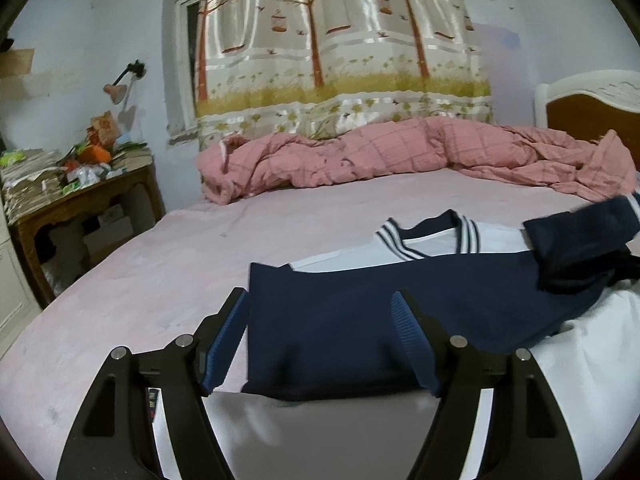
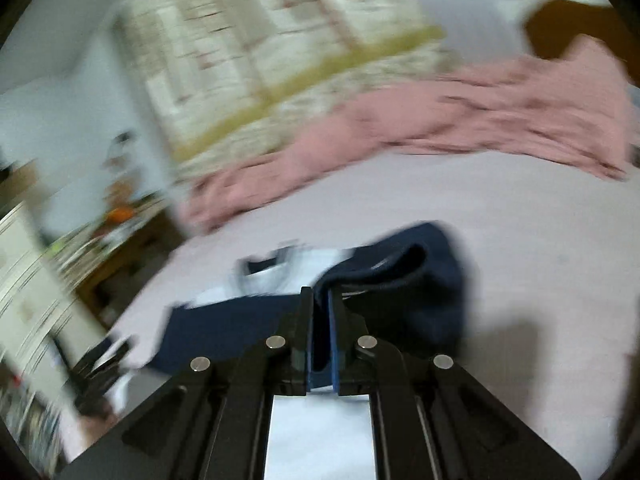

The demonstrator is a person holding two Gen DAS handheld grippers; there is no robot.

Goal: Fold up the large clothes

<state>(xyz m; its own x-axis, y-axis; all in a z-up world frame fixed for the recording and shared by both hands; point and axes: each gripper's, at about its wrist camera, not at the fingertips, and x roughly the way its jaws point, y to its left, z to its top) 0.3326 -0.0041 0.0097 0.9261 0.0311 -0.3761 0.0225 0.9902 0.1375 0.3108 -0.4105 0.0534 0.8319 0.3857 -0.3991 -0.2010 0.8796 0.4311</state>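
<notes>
A navy and white shirt (image 1: 360,320) with a striped collar (image 1: 464,232) lies on the pink bed sheet (image 1: 160,280). Its left sleeve is folded across the chest. My left gripper (image 1: 320,300) is open, its blue pads on either side of that folded navy part, just above it. My right gripper (image 2: 320,296) is shut on the navy right sleeve (image 2: 420,276) and holds it lifted over the shirt. The right wrist view is blurred by motion. The lifted sleeve also shows at the right of the left wrist view (image 1: 580,240).
A crumpled pink checked quilt (image 1: 400,152) lies along the far side of the bed. A cluttered wooden side table (image 1: 80,192) stands left of the bed. A headboard (image 1: 592,108) is at the far right. A tree-print curtain (image 1: 340,48) hangs behind.
</notes>
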